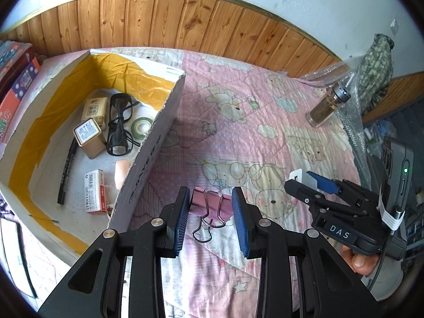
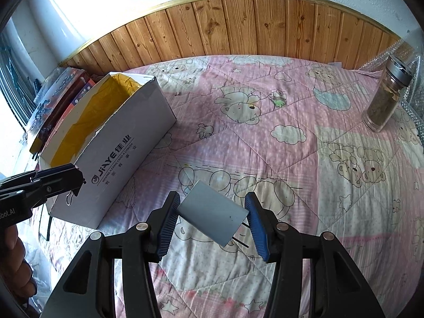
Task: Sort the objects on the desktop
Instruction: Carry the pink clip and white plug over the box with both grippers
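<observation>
In the left wrist view my left gripper (image 1: 210, 216) is shut on a pink binder clip (image 1: 205, 204), whose wire handles point back at the camera, just right of the white cardboard box (image 1: 148, 159). The box holds black glasses (image 1: 119, 127), a gold tin (image 1: 88, 137), a green tape roll (image 1: 141, 127), a black marker (image 1: 67, 169) and a staple box (image 1: 95, 193). In the right wrist view my right gripper (image 2: 212, 220) is shut on a grey-white card (image 2: 212, 214) above the quilt; it also shows in the left wrist view (image 1: 304, 182).
A glass jar with a metal lid (image 2: 384, 98) stands on the pink bear quilt (image 2: 265, 122) at the far right, next to bubble wrap (image 1: 352, 122). Colourful boxes (image 1: 16, 84) are stacked left of the cardboard box. Wooden wall panelling (image 2: 238, 26) runs behind.
</observation>
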`<state>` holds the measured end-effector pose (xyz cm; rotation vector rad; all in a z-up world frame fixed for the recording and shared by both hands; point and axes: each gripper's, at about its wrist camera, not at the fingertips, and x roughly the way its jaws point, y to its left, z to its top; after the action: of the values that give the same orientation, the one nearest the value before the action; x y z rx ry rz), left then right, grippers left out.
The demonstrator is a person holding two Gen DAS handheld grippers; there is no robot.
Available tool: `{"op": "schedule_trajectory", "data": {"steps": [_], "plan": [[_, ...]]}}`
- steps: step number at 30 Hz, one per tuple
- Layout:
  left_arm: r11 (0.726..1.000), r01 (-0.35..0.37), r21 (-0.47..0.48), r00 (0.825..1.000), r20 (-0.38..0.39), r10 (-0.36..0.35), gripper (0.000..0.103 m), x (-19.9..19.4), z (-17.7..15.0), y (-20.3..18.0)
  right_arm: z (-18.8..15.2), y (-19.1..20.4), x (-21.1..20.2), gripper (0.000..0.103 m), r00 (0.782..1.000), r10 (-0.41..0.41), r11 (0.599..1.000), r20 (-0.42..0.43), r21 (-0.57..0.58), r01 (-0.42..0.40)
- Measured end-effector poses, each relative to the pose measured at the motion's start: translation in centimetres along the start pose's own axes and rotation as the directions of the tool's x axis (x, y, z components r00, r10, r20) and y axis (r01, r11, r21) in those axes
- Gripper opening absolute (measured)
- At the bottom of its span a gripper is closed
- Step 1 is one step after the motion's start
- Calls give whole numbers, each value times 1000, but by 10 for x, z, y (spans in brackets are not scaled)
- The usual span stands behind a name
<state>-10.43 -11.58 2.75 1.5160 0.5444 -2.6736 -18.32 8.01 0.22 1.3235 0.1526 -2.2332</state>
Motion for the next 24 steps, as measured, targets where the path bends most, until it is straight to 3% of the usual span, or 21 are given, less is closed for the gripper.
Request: {"op": "schedule_trajectory", "data": {"steps": [24], "plan": [[995,-41,-89,998,36,45,32,-42,-16,35,-1,91,-32,52,991,136,981,11,-145,-133]]}}
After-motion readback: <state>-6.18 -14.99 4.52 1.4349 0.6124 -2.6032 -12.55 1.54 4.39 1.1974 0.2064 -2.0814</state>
